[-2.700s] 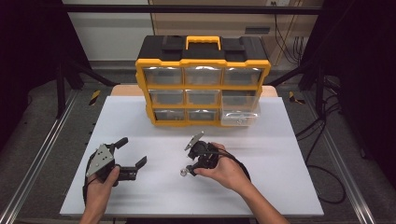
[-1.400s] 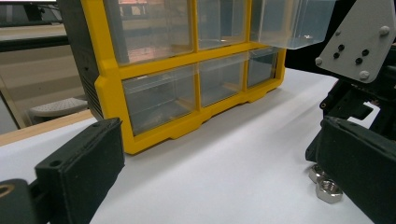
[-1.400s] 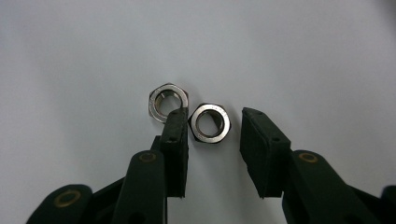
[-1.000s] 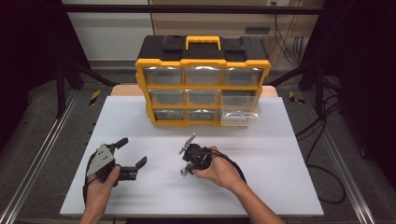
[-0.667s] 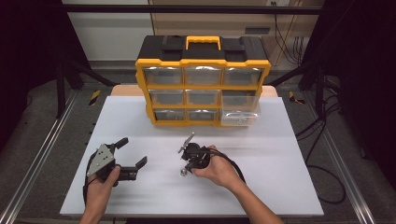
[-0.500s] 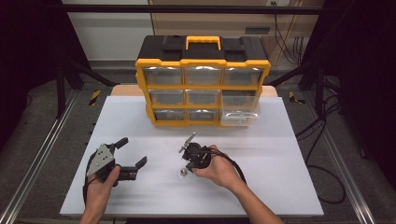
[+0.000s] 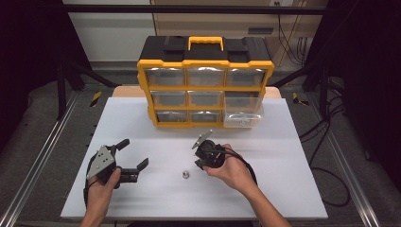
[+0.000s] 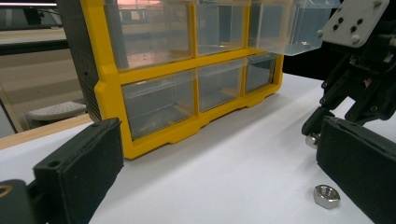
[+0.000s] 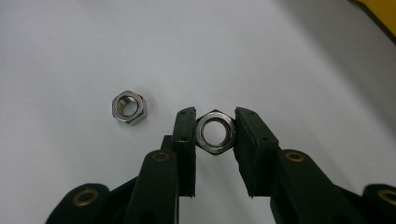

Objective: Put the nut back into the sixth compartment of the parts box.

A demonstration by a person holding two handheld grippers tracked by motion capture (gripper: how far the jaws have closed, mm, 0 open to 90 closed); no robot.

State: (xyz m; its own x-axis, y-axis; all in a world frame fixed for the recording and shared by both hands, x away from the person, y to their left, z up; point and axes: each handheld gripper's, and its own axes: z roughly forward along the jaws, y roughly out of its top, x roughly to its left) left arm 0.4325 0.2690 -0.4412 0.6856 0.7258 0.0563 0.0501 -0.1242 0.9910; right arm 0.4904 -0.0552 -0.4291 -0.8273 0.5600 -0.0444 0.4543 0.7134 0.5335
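My right gripper (image 9: pixel 215 112) is shut on a steel hex nut (image 9: pixel 201 134), its pads pressing two opposite flats; the jaws have just been closing on it. It hangs a little above the white table (image 7: pixel 283 156). A second hex nut (image 9: pixel 136 112) lies loose on the table to its left. In the high view this loose nut (image 7: pixel 185 174) lies just left of the right gripper (image 7: pixel 200 163). My left gripper (image 7: pixel 134 152) rests on the table at the front left, open, with nothing between its fingers. From the left gripper view the loose nut (image 8: pixel 326 195) lies under the right gripper (image 8: pixel 317 136).
A yellow and black organizer (image 7: pixel 205 80) with clear drawers stands at the back of the table. Its lower right drawer (image 7: pixel 243 113) is pulled out toward me. A cable (image 7: pixel 246 163) loops from the right gripper around the hand.
My right gripper has closed on one nut and moved slightly up and to the right with it, away from the loose nut. The left gripper has stayed still.
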